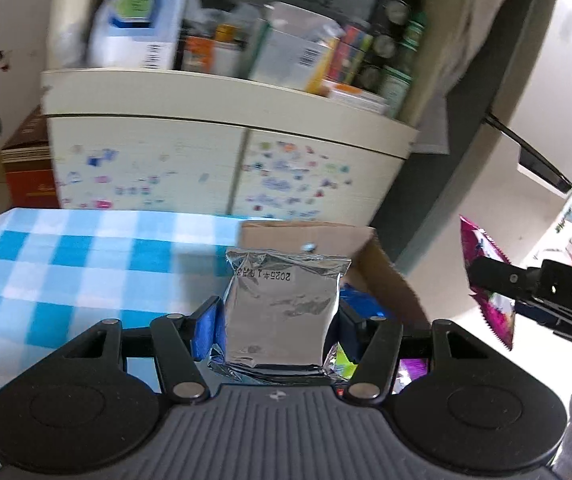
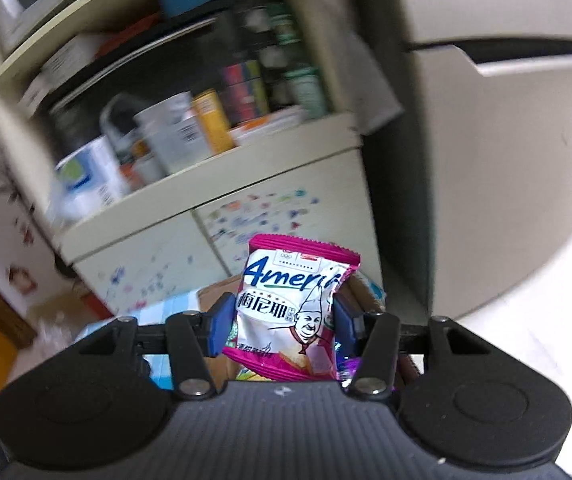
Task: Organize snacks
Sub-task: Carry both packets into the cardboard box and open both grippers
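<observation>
My left gripper is shut on a silver foil snack packet and holds it upright above the near edge of an open cardboard box. The box holds blue, green and purple packets. My right gripper is shut on a pink and white snack packet, raised above the same box. In the left wrist view the pink packet and the right gripper show at the right, in the air beside the box.
A table with a blue and white checked cloth carries the box. Behind stands a cream cabinet with stickers on its doors and a crowded open shelf of boxes and bottles. A red-brown box sits at the left.
</observation>
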Action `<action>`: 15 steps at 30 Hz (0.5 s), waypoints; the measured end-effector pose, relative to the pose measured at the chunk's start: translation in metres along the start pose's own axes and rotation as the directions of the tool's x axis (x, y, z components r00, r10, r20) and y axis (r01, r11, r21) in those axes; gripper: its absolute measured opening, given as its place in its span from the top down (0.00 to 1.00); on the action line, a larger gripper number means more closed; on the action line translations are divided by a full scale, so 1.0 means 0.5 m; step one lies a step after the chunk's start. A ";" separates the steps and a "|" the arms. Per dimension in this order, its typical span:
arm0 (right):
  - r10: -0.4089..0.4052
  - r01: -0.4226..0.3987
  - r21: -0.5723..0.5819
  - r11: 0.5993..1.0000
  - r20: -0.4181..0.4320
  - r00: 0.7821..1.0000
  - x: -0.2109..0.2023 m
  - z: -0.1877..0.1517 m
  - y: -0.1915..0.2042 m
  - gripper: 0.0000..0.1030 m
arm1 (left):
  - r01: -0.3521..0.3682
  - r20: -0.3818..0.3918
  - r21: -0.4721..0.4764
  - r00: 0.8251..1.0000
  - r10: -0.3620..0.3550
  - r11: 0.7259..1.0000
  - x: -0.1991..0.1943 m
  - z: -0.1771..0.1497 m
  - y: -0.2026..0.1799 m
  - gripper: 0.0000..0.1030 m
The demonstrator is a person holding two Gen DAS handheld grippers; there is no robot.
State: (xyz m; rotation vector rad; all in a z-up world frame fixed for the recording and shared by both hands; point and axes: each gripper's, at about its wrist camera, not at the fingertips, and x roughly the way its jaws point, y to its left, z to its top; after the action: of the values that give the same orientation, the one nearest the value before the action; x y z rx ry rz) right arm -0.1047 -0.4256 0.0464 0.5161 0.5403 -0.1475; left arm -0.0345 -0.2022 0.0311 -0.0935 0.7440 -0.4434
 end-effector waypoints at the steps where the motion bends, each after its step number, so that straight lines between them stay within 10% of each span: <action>1: 0.010 -0.010 0.031 0.999 -0.004 1.000 0.002 0.002 -0.011 0.49 | 0.002 -0.005 0.012 1.000 -0.001 1.000 0.008 0.003 -0.011 0.37; 15: 0.029 -0.013 0.199 0.980 -0.078 0.997 0.051 -0.003 -0.049 0.47 | -0.058 -0.059 0.074 0.996 0.063 0.996 0.093 0.000 -0.082 0.36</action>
State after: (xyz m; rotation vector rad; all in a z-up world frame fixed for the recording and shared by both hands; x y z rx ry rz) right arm -0.0902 -0.4460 0.0215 0.7246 0.6019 -0.1622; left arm -0.0191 -0.2591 0.0112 0.0108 0.7880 -0.4166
